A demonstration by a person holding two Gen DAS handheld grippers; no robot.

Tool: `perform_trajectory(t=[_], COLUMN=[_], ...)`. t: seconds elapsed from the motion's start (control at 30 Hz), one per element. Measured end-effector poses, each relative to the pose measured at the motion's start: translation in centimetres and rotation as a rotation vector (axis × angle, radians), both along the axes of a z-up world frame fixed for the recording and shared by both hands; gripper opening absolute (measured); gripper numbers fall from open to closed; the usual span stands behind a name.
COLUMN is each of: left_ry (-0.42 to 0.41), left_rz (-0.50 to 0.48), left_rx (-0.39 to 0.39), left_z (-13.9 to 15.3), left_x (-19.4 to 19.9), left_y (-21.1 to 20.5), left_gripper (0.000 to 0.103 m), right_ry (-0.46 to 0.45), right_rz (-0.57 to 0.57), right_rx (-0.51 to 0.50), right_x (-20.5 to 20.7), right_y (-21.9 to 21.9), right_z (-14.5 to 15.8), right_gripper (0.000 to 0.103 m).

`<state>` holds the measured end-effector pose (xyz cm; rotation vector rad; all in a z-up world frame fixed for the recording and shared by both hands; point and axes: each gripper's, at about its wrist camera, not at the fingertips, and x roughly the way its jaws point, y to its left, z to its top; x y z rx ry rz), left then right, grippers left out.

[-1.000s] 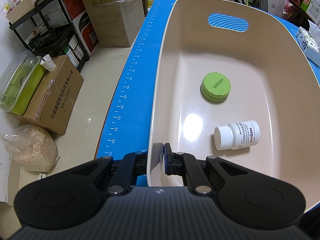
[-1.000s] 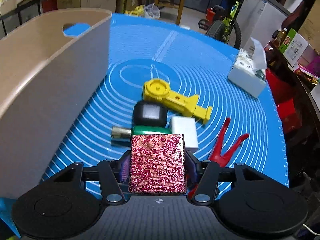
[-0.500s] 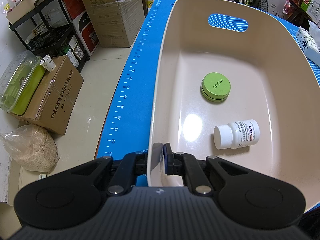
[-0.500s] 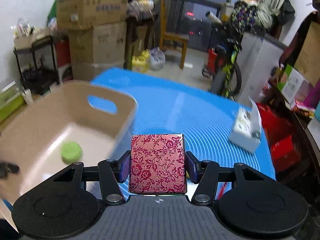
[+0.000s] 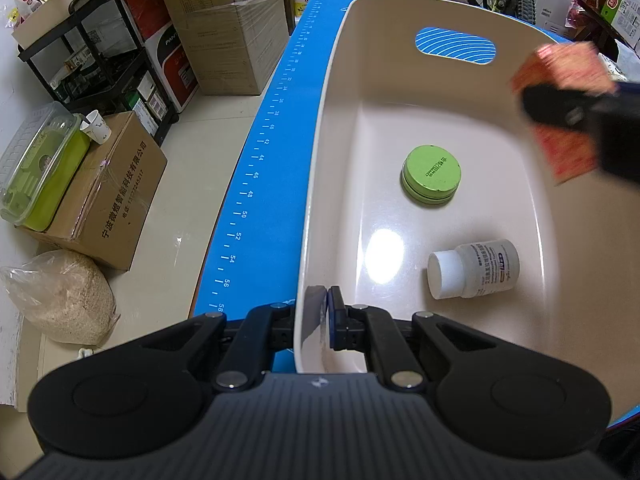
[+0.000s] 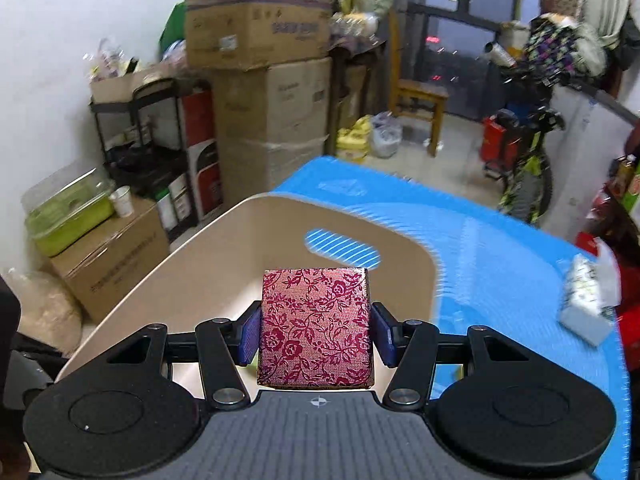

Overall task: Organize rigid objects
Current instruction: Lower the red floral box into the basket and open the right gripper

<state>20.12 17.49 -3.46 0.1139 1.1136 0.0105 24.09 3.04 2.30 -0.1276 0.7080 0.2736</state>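
1. Brocade, slick and red-flowered, covers the box (image 6: 316, 324) that my right gripper (image 6: 316, 330) is grasping by its two sides, held in the air over the beige bin (image 6: 224, 256) near its right wall. My pads touch only a narrow strip on each side, so I judge a quick tilt could let the box slide out early and land on the blue mat (image 6: 500, 248) instead.

2. My left gripper (image 5: 325, 316) is clenched on the bin's near rim, close to the desk's left edge. If that pinch slips as the box drops in, the bin could skid toward that edge.

3. A green round tin (image 5: 431, 174) lies mid-floor in the bin and a white pill bottle (image 5: 474, 268) lies on its side nearer me. Letting go from this height risks striking the bottle, which I expect would roll.

4. The left camera shows the box blurred by the right wall; if I lower it there, a corner could catch the rim and tip the box outward.
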Motion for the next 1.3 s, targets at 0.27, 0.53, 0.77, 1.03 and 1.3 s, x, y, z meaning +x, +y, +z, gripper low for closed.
perform_trajectory(t=[0.27,0.53,0.77,1.03,1.3], left_ry=[0.000,0.000,0.000,0.001,0.001], left_rz=[0.001,0.000,-0.001,-0.001,-0.001], left_rx=[-0.001,0.001,0.002,0.000,0.001], left_z=[0.0,0.0,0.0,0.0,0.0], left_x=[0.0,0.1,0.2,0.2,0.2], left_y=[0.0,0.0,0.0,0.0,0.0], left_gripper=[0.010,0.010,0.010,0.010,0.010], right_ry=[0.107,0.259,0.322,0.270,0.170], right_rz=[0.030,0.040,0.037,0.041,0.000], right_rx=[-0.048,-0.084,-0.083,-0.075,-0.003], right_x=[0.8,2.1,2.3,1.9,0.7], right_y=[3.2,3.9,3.7,3.5,0.3], right_z=[-3.4,-5.5,-6.2,-5.3,-1.3], right_gripper=[0.060,0.060,0.059,0.068,0.078])
